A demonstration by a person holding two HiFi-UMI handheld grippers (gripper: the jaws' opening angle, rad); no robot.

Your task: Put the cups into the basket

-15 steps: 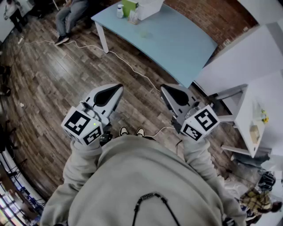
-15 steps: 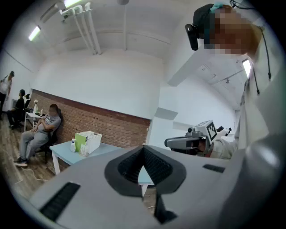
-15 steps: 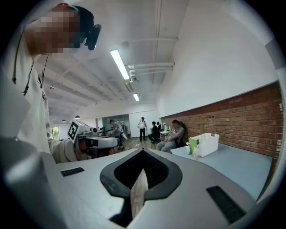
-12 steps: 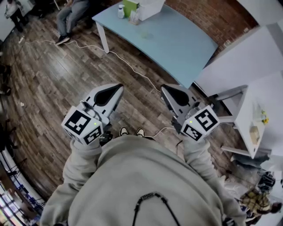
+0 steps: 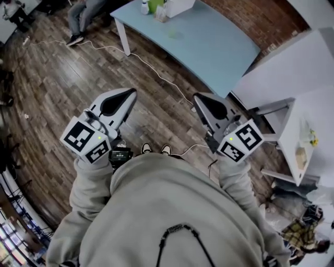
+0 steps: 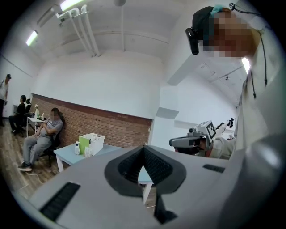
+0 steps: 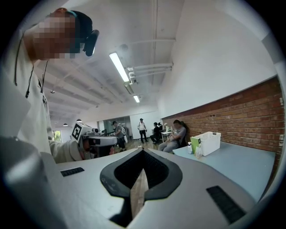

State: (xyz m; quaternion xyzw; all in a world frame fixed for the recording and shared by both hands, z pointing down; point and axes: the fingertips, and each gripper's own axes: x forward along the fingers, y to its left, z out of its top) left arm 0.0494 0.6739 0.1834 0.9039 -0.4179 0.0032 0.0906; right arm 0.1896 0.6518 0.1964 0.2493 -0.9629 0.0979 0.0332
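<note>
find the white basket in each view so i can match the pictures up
Head view: the white basket sits at the top edge, on the light blue table.
Left gripper view: lower left of centre, in front of the brick wall.
Right gripper view: right of centre.
Shared landmark: the light blue table under it, seen in all three.

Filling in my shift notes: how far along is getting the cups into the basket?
Done: nothing visible. In hand: nothing; the left gripper and right gripper are both shut and empty, over the wooden floor, short of the blue table. Left: seemingly everything. The white basket stands on the table's far end; its contents are too small to tell.
</note>
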